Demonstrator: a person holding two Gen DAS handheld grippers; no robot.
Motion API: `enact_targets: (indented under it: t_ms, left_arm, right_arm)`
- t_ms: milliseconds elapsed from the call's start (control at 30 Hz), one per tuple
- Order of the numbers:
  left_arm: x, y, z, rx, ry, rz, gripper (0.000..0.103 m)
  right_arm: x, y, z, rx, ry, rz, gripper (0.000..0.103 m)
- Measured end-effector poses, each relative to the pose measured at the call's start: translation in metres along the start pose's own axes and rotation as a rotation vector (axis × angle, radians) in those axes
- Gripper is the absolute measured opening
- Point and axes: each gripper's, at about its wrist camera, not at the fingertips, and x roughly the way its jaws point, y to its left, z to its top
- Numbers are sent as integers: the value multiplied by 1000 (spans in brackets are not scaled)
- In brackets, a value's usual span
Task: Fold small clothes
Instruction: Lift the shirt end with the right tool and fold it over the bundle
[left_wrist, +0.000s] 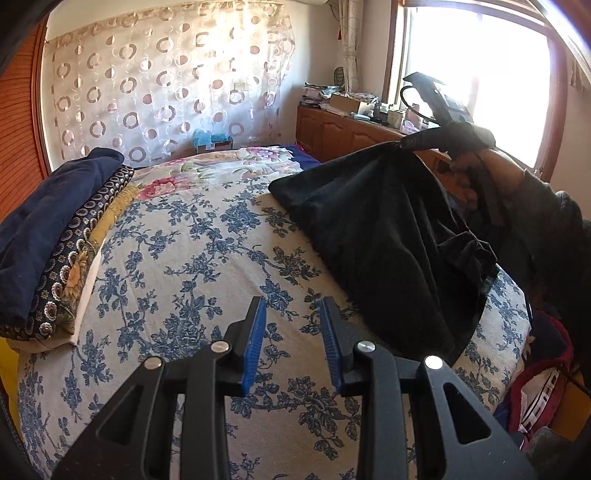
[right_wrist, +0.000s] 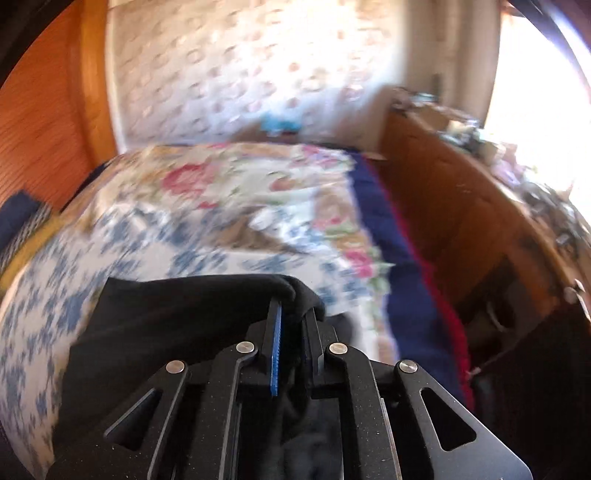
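Left gripper (left_wrist: 293, 341), jaws apart and holding nothing, above the floral bedspread (left_wrist: 192, 236). Folded stack of clothes (left_wrist: 55, 236) at 9 o'clock. Right gripper (right_wrist: 291, 314) clamps the black garment (left_wrist: 384, 236), lifted, creased, draping at 2 o'clock.

Right wrist view's bedspread (right_wrist: 236, 192) is motion-blurred.

The only writing is a few small pale characters on the raised hem of the black fabric garment (left_wrist: 388, 221), too tiny to read with any certainty. The right wrist view is blurred and shows no legible text.
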Motion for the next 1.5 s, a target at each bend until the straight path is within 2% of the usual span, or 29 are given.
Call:
enact_targets:
  t_ms: [33, 67, 100, 133, 267, 433, 567, 667, 833, 933, 967, 1000, 1033, 1100, 1300, 1433, 1467, 1500]
  left_arm:
    - [0, -2, 0, 4, 1, -2, 29]
    - [1, -4, 0, 9, 2, -4, 29]
    - [2, -6, 0, 13, 3, -5, 29]
    - [2, -8, 0, 17, 4, -6, 29]
    - [4, -12, 0, 26, 7, -12, 29]
    - [5, -20, -1, 41, 10, -21, 29]
    - [5, -26, 0, 42, 6, -23, 29]
    - [7, -31, 0, 43, 6, -23, 29]
    - [9, -36, -1, 49, 9, -26, 29]
    - [10, -37, -2, 52, 14, -28, 29]
    - [11, -37, -2, 53, 16, -28, 29]
    - [12, -38, -3, 53, 19, -30, 29]
    - [13, -38, -3, 53, 22, -32, 29]
    - [14, -40, -4, 48, 31, -47, 29]
    - [13, -48, -4, 60, 34, -75, 29]
    - [17, -54, -6, 71, 49, -79, 29]
    - [19, -54, -6, 72, 51, -79, 29]
    - [20, -55, -7, 75, 56, -78, 29]
  right_arm:
    - [-1, -3, 0, -13, 6, -37, 22]
    - [-2, -5, -1, -24, 7, -66, 48]
    - [-5, -7, -3, -33, 3, -64, 64]
    - [-9, -9, -7, -43, 0, -42, 64]
    - [-36, -6, -30, -75, -31, 65, 64]
    - [-76, 16, -89, -136, -18, 248, 64]
    - [-97, 23, -131, -131, -7, 314, 64]
    - [-97, 23, -144, -96, 11, 354, 64]
    - [-92, 37, -149, -108, 13, 358, 64]
    - [-86, 47, -155, -162, 29, 306, 64]
    - [-85, 48, -159, -167, 30, 308, 59]
    - [-86, 46, -162, -169, 32, 315, 43]
    - [-87, 43, -164, -168, 29, 317, 34]
    - [-94, 35, -169, -159, 10, 332, 11]
    - [-124, -3, -178, -87, -75, 296, 7]
    - [-133, -29, -186, -18, -105, 234, 8]
    - [-133, -33, -188, -2, -107, 217, 13]
    - [-134, -39, -191, 20, -106, 186, 27]
